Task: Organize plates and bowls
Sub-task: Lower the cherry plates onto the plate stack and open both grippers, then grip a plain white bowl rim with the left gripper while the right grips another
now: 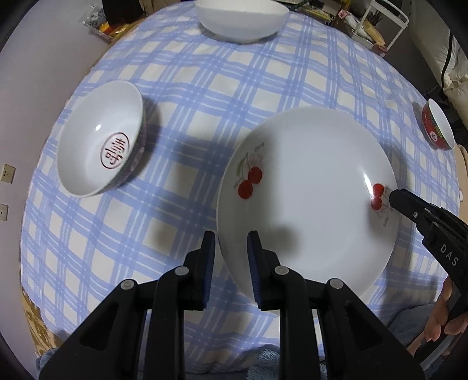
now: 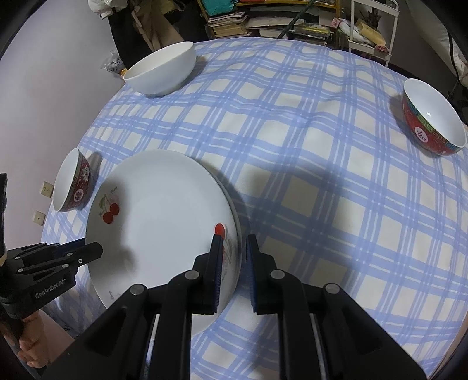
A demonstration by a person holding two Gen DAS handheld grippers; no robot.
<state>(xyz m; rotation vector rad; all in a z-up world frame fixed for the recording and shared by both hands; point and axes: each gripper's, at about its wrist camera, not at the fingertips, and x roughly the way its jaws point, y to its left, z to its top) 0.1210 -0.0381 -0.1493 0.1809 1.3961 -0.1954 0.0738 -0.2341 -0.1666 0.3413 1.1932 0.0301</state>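
Nearest, the cherry plate is gripped on opposite rims and appears lifted off the table; the left gripper has its jaws narrow on the rim at about 7 o'clock; the right gripper is clamped at 4 o'clock; farther off, three bowls are seen scattered and unstacked: patterned bowl at 10 o'clock, red bowl at 2, white bowl at 12; most sorting is judged left.

A blue-and-cream checked cloth covers the table. A plain pale wall with two sockets stands at the left. Stacked books and a white rack crowd the far side.
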